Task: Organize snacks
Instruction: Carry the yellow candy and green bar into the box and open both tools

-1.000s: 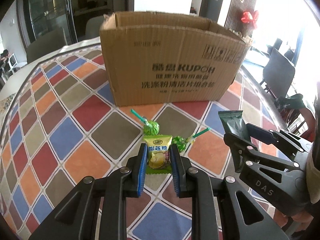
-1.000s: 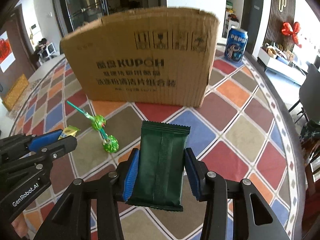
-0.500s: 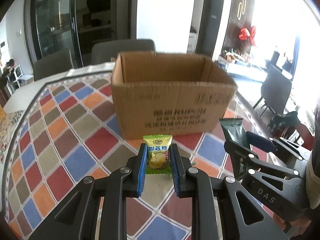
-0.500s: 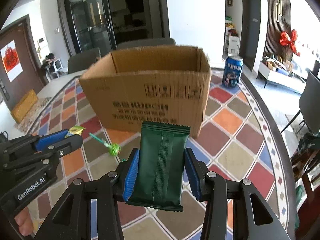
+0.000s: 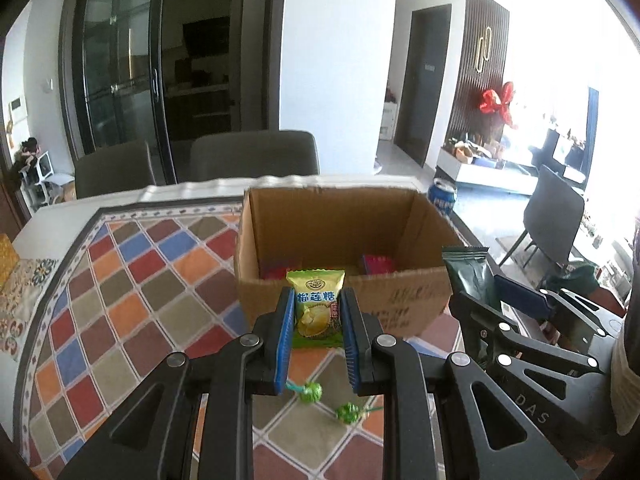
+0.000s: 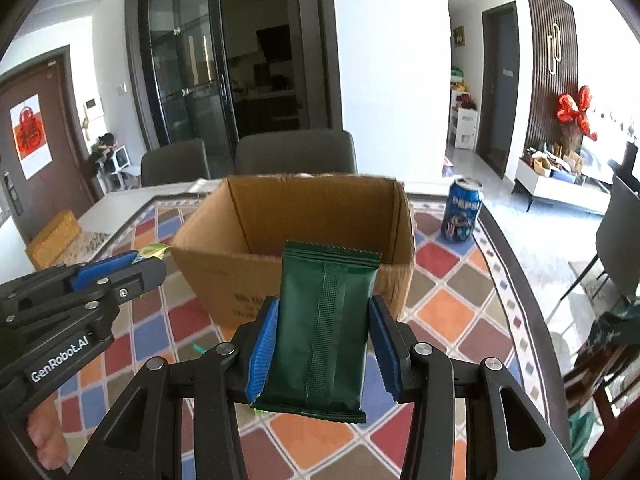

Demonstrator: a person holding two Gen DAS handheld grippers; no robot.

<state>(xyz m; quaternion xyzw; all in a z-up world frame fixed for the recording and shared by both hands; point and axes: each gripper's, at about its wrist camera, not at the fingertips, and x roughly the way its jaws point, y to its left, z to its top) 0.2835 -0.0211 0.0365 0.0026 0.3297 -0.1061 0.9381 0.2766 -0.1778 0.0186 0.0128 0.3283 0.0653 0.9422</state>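
My left gripper (image 5: 315, 304) is shut on a yellow-green durian candy packet (image 5: 316, 300), held above the table just short of the open cardboard box (image 5: 344, 216). My right gripper (image 6: 323, 312) is shut on a dark green snack packet (image 6: 324, 320), also raised in front of the same box (image 6: 312, 208). Red packets (image 5: 376, 264) lie inside the box. Two green lollipops (image 5: 312, 392) lie on the tablecloth below my left gripper. Each gripper shows in the other's view: the right one (image 5: 516, 300), the left one (image 6: 120, 268).
A blue Pepsi can (image 6: 462, 210) stands right of the box. The round table has a multicoloured diamond-pattern cloth (image 5: 120, 300). Grey chairs (image 5: 256, 156) stand behind the table. A yellow box (image 6: 54, 236) sits at the far left edge.
Both grippers have risen with their packets, so the box's open top and inside now show. The lollipops have dropped below the left gripper in view.
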